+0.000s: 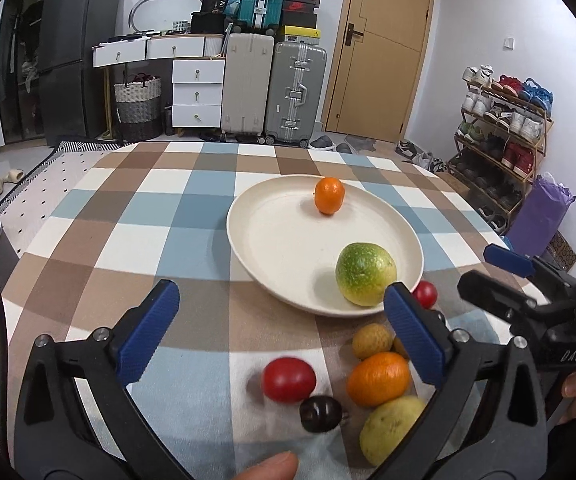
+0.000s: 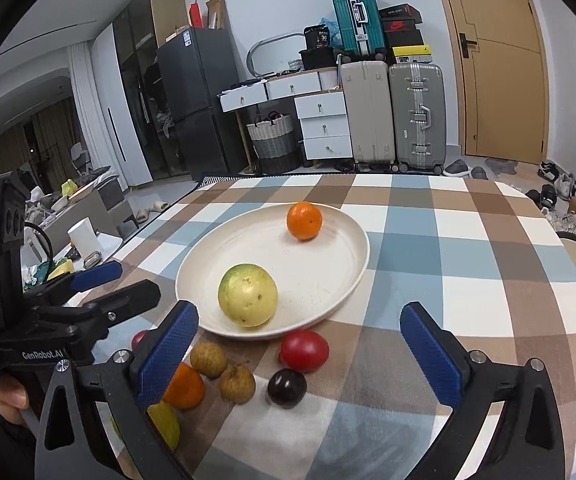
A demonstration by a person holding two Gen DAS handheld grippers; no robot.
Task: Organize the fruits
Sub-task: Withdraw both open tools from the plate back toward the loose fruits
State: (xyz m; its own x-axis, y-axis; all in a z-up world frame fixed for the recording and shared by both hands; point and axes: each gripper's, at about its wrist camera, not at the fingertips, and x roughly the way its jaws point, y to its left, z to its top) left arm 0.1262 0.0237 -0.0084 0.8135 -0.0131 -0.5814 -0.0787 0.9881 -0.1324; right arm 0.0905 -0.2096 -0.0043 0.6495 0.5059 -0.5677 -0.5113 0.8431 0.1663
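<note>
A cream plate [image 1: 272, 240] [image 2: 327, 264] holds a small orange [image 1: 329, 195] [image 2: 304, 220] at its far side and a green-yellow round fruit [image 1: 365, 273] [image 2: 248, 294] near its front rim. Loose fruit lies on the checked cloth in front of the plate: red tomatoes [image 1: 288, 378] [image 2: 303, 350], a dark plum [image 1: 320, 413] [image 2: 286, 387], an orange [image 1: 378, 378] [image 2: 184, 386], brown longan-like fruits [image 1: 371, 340] [image 2: 208, 359] and a yellow-green fruit [image 1: 391, 428] [image 2: 166, 424]. My left gripper [image 1: 284, 328] is open above this pile, nothing between its pads. My right gripper [image 2: 301, 344] is open too, empty.
The checked tablecloth [image 1: 168, 216] [image 2: 467, 272] covers the table. Beyond the far edge stand suitcases [image 1: 295, 92], white drawers [image 1: 198, 92], a dark fridge [image 1: 76, 52] and a shoe rack [image 1: 503, 132]. A person's fingertip [image 1: 272, 468] shows at the bottom; a hand [image 2: 6, 396] holds the left tool.
</note>
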